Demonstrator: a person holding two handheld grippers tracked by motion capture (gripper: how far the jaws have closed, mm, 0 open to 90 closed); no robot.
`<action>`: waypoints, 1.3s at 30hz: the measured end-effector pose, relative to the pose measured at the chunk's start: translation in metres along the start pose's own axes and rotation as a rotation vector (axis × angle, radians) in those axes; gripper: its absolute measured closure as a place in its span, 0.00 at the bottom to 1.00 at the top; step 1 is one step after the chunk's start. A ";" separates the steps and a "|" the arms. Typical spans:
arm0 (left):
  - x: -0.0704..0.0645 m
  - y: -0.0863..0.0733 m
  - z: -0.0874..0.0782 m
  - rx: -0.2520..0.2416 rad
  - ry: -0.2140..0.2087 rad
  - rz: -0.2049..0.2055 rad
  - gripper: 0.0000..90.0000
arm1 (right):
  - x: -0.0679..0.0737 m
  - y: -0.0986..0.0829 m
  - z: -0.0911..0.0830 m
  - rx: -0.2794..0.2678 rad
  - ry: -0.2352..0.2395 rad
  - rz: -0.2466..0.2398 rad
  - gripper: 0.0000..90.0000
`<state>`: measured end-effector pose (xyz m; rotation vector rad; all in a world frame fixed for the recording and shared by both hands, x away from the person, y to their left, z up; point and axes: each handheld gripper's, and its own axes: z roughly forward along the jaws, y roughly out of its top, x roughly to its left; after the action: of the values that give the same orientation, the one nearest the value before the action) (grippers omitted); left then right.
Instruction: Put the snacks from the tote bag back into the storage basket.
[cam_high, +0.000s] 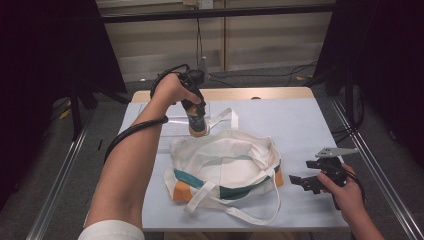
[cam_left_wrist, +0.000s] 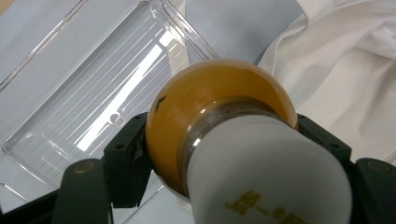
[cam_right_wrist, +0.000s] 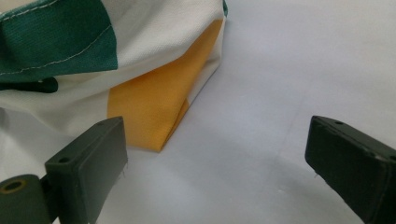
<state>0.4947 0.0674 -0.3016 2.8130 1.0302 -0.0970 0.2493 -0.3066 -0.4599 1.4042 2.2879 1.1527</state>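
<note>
**Inspector:** Currently, the left gripper (cam_high: 196, 120) has its jaws clamped on an amber bulb (cam_left_wrist: 205, 112), held above the far rim of the cloth bag (cam_high: 225, 165), just beside the clear tray (cam_left_wrist: 93, 93).

**Assistant:** And the right gripper (cam_high: 303, 182)?

**Inspector:** Jaws wide apart, empty, near the bag's orange corner (cam_right_wrist: 154, 107). Recommendation: use it to hold the bag mouth open, then lower the bulb slowly; glass likely tolerates no squeeze.
</note>
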 end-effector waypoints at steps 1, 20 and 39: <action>0.000 0.000 0.001 -0.002 0.000 -0.002 0.33 | 0.000 0.000 0.000 0.000 0.000 0.001 0.06; -0.006 0.001 0.013 0.009 0.001 0.013 0.33 | 0.001 0.000 -0.003 -0.007 -0.004 0.005 0.06; -0.008 0.002 0.018 0.020 0.021 0.035 0.33 | 0.001 0.000 -0.002 -0.005 0.001 0.002 0.06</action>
<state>0.4894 0.0579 -0.3187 2.8543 0.9892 -0.0747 0.2483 -0.3066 -0.4584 1.4050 2.2830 1.1600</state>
